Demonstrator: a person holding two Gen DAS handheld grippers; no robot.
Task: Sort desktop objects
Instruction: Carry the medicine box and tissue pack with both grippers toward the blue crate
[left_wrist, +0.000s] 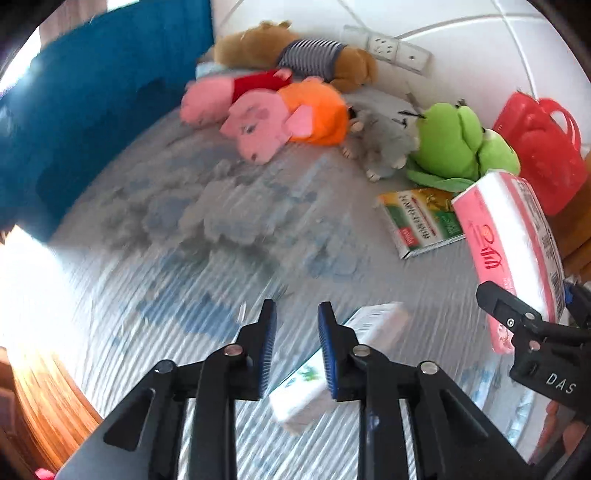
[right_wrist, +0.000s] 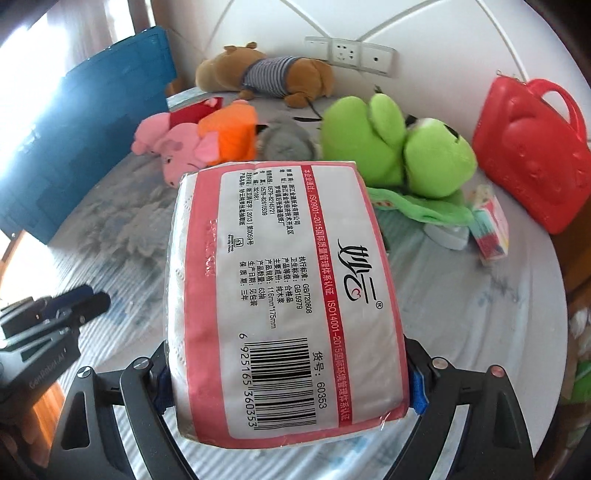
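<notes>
Right tool is clamped on the pink tissue pack, gripping it only at the barcode end, so most of the pack sticks out ahead of the pads and hangs in the air over the bench. That's my main worry: the wrapper is slick and the pack is squishy, so a fast swing could let it sag, twist or slide out, and it'd land on the clutter below.

Left tool has its jaws narrowed but nothing between them, so it's holding nothing. The white tissue pack lies flat on the bench just beside and under its right finger, not gripped. If the plan was to grab that one, it looks like a miss, or it simply hasn't got there yet.

Past the pink pack sit the green frog plush and the pink pig plush, with the red plastic bag off to the frog's right. Carrying the pack low over those could snag or knock one. The two tools are also near each other, so a clash is possible.
</notes>
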